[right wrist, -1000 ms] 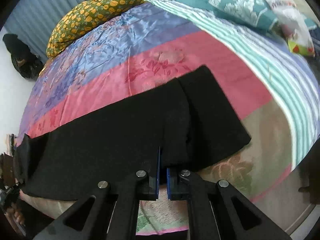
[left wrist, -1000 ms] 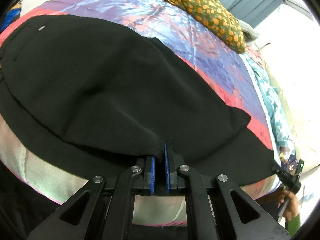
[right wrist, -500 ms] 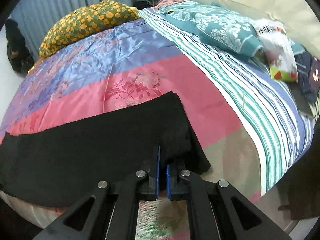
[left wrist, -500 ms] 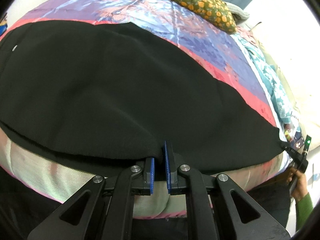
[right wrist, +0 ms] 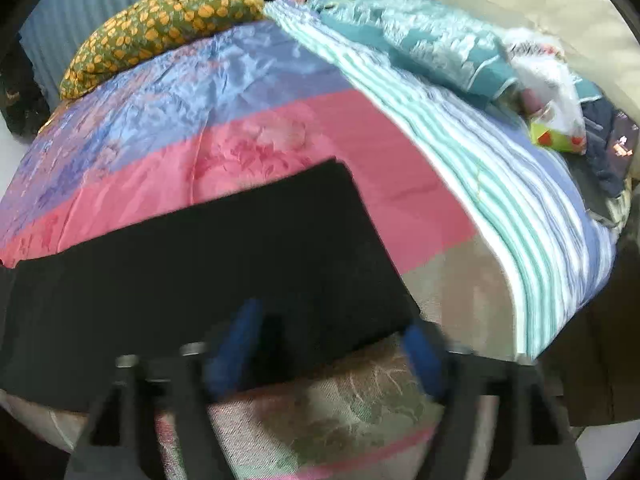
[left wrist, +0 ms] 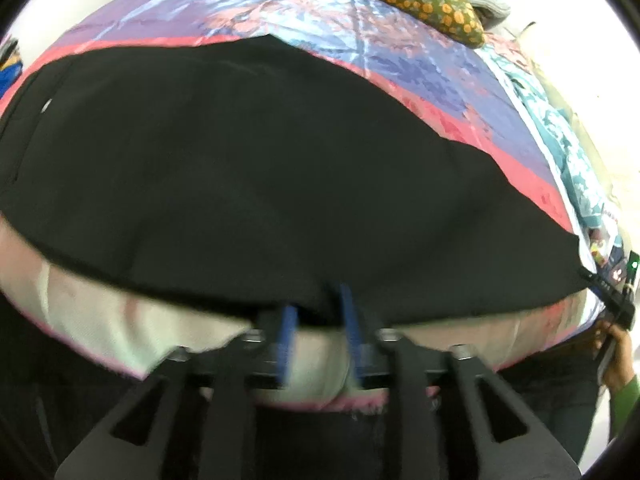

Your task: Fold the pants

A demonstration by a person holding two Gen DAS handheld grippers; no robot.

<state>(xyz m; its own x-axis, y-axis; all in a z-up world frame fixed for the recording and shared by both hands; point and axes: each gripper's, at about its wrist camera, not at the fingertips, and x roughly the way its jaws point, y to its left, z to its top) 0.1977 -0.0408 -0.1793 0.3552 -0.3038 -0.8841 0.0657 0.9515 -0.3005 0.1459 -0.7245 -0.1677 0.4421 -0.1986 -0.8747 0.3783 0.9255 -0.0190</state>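
Observation:
The black pants [left wrist: 240, 160] lie flat, folded lengthwise, across the pink band of the bedspread [left wrist: 532, 184] near the bed's front edge. My left gripper [left wrist: 318, 322] is at their near edge with its jaws opening. The hem lies between the blue pads [left wrist: 289, 332], which are not pressing on it. At the leg end of the pants [right wrist: 200, 272], my right gripper [right wrist: 330, 350] is opening wide, with the cloth's edge loose between its blurred pads [right wrist: 236, 344]. The right gripper [left wrist: 612, 300] also shows in the left wrist view, at the pants' far right corner.
A green pillow [right wrist: 160, 28] with orange spots lies at the far end of the bed. A striped sheet [right wrist: 500, 220], a teal quilt [right wrist: 420, 40] and a plastic bag [right wrist: 556, 112] cover the right side. A hand with a green sleeve [left wrist: 624, 392] holds the right gripper.
Both grippers were shut on the pants' near edge and now stand apart, the right one wider. The raised upper layer has settled flat on the bed.

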